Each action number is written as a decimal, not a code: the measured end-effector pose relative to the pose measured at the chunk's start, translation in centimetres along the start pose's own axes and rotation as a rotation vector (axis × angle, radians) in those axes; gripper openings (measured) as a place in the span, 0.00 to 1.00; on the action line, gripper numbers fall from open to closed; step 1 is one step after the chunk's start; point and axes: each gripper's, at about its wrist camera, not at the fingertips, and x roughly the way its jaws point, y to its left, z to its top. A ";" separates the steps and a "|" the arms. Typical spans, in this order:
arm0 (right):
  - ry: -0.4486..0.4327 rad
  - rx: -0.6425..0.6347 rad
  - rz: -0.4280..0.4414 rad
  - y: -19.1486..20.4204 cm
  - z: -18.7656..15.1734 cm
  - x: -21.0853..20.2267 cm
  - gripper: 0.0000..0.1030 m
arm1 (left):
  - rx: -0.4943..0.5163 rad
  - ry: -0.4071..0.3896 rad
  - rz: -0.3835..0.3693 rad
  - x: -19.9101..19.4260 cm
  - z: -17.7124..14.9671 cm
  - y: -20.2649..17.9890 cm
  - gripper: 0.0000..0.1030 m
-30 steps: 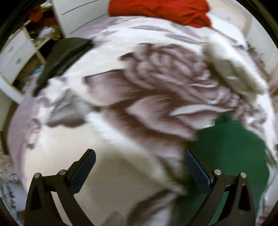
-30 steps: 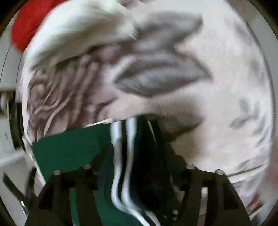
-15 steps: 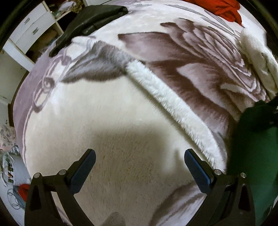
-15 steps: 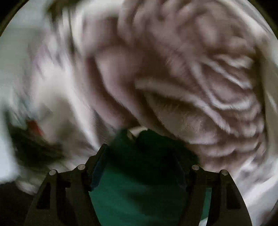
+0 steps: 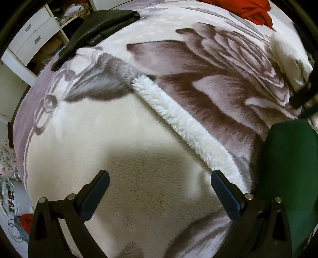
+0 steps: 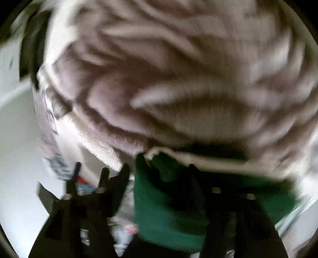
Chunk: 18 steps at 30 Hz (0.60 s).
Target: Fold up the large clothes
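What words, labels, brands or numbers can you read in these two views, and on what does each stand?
None can be read with certainty.
Large dark letters stand on a pale printed item at the left edge of the left wrist view: cut off and distorted, unreadable.
The floral blanket and green garment carry no text.
The right wrist view is too blurred.

A bed under a fleecy floral blanket (image 5: 198,83); on it lie a green garment (image 5: 288,168), a red cloth (image 5: 252,10) and a black garment (image 5: 99,25)

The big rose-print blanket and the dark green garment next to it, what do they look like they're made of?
The rose-print blanket looks like plush fleece: matte, short fuzzy pile, with a shaggy white sherpa-like backing showing along its turned-over edge. The dark green garment looks like a smooth, matte knit, possibly cotton or polyester; no weave is visible, so that is uncertain.
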 end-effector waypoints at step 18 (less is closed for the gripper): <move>-0.143 0.355 0.586 -9.2 -5.3 0.6 0.60 | 0.005 -0.040 -0.128 -3.8 1.1 -0.4 1.00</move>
